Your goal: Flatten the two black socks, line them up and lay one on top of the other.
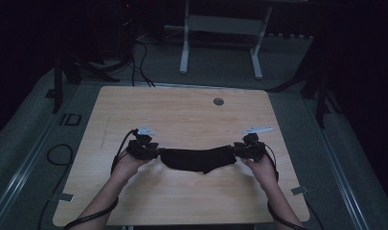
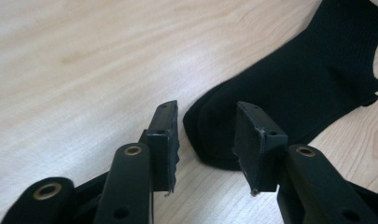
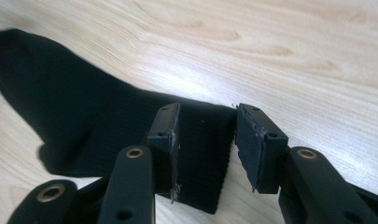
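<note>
A black sock [image 1: 196,160] lies stretched flat across the wooden table [image 1: 182,115], between the two hand-held grippers. My left gripper [image 1: 155,153] is at its toe end. In the left gripper view the jaws [image 2: 207,135] stand apart, with the toe of the sock [image 2: 289,88] on the table between them and neither pad pressing on it. My right gripper [image 1: 237,149] is at the cuff end. In the right gripper view its jaws [image 3: 207,140] also stand apart over the ribbed cuff of the sock [image 3: 84,116], which rests on the wood.
A round grey grommet [image 1: 218,101] sits near the table's far edge. Beyond the table stands a white desk frame [image 1: 184,48], and cables [image 1: 139,57] run across the dark floor. Metal rails line both sides.
</note>
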A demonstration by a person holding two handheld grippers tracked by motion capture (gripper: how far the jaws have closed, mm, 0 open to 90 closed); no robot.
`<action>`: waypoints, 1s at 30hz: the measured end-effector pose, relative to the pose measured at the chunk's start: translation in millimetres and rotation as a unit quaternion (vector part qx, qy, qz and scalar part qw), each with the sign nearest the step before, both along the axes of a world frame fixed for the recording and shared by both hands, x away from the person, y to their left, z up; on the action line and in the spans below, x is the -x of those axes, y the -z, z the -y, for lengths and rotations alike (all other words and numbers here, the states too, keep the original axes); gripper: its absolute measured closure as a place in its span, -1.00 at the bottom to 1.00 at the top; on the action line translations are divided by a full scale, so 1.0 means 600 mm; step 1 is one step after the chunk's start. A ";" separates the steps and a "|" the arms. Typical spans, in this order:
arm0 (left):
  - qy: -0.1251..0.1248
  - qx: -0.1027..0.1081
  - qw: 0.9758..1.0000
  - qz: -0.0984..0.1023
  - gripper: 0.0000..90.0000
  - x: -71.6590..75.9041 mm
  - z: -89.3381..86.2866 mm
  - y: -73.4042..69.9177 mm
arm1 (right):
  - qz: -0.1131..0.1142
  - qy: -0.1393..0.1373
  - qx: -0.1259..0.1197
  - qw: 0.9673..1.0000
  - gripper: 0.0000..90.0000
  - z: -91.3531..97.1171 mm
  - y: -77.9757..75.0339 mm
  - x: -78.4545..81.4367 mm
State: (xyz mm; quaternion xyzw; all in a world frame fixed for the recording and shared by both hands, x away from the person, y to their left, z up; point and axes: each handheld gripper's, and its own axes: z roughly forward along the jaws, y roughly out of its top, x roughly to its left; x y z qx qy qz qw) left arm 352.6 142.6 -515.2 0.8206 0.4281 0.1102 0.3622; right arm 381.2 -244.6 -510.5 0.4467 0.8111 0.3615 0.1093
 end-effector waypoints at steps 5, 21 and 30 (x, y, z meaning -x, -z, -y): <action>0.013 0.023 1.000 0.007 0.59 0.012 0.021 -0.011 | 0.001 -0.022 -0.001 1.000 0.62 -0.015 0.001 0.012; 0.017 0.005 0.998 -0.055 0.99 -0.001 0.038 0.069 | -0.015 -0.026 0.047 0.998 0.94 -0.023 0.059 0.019; 0.017 0.005 0.999 -0.046 0.94 -0.004 0.041 0.069 | -0.016 -0.027 0.041 0.999 0.87 -0.024 0.060 0.023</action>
